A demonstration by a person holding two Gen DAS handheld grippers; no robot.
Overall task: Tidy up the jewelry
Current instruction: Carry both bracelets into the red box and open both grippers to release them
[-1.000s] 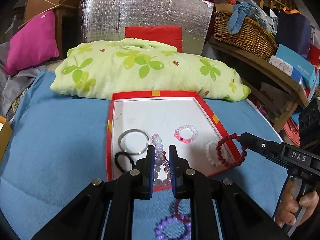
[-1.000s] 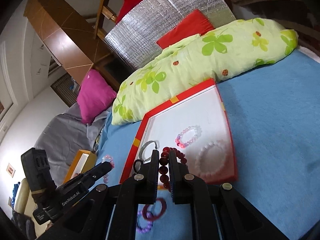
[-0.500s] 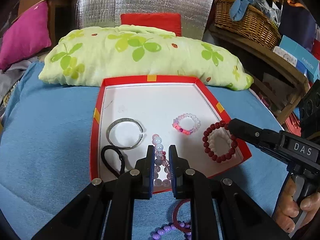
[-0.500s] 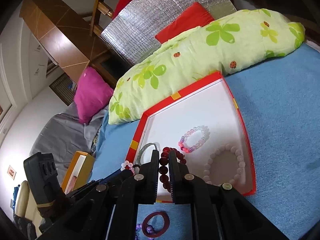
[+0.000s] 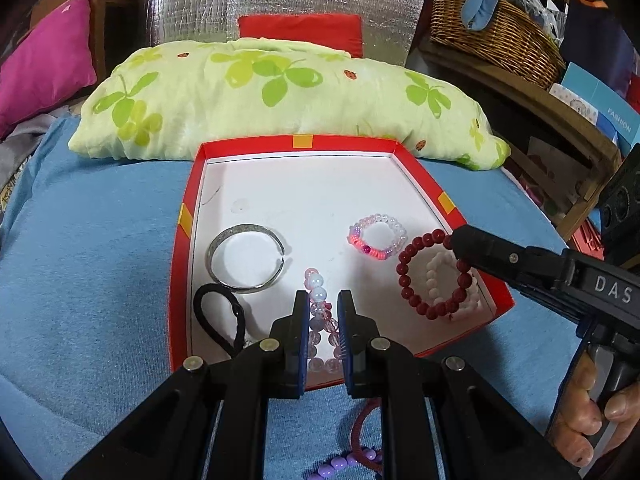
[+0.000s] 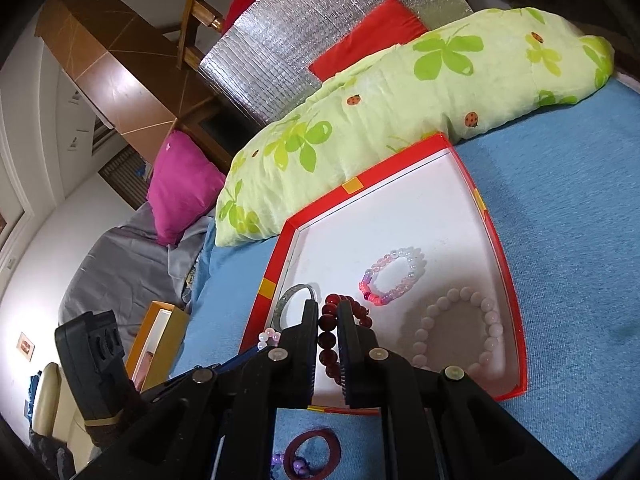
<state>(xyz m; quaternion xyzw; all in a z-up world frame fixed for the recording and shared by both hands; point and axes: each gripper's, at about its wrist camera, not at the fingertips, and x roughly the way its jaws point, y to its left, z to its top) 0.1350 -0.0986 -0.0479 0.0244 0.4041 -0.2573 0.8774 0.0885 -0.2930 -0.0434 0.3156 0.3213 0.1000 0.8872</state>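
A red box (image 5: 182, 240) with a white floor lies on the blue bedcover. In it are a silver bangle (image 5: 244, 229), a black hair tie (image 5: 199, 312), a pink and clear bead bracelet (image 5: 362, 246) and a white bead bracelet (image 5: 431, 270). My left gripper (image 5: 323, 308) is shut on a pale pink bead bracelet (image 5: 318, 292) that hangs over the box's near edge. My right gripper (image 6: 327, 312) is shut on a dark red bead bracelet (image 6: 328, 336), which hangs just above the white bead bracelet (image 6: 420, 336). In the left wrist view, the right gripper (image 5: 456, 242) comes in from the right.
A maroon ring (image 5: 360, 432) and a purple bead bracelet (image 5: 336, 466) lie on the cover in front of the box. A green clover pillow (image 5: 280, 96) lies behind it. A wicker basket (image 5: 496, 28) sits on a shelf to the right, and an orange box (image 6: 160, 344) lies at the left.
The right gripper carried the dark red bracelet from the box's right rim inward, over the white bracelet. The left gripper sank closer to the box with its pale bracelet.
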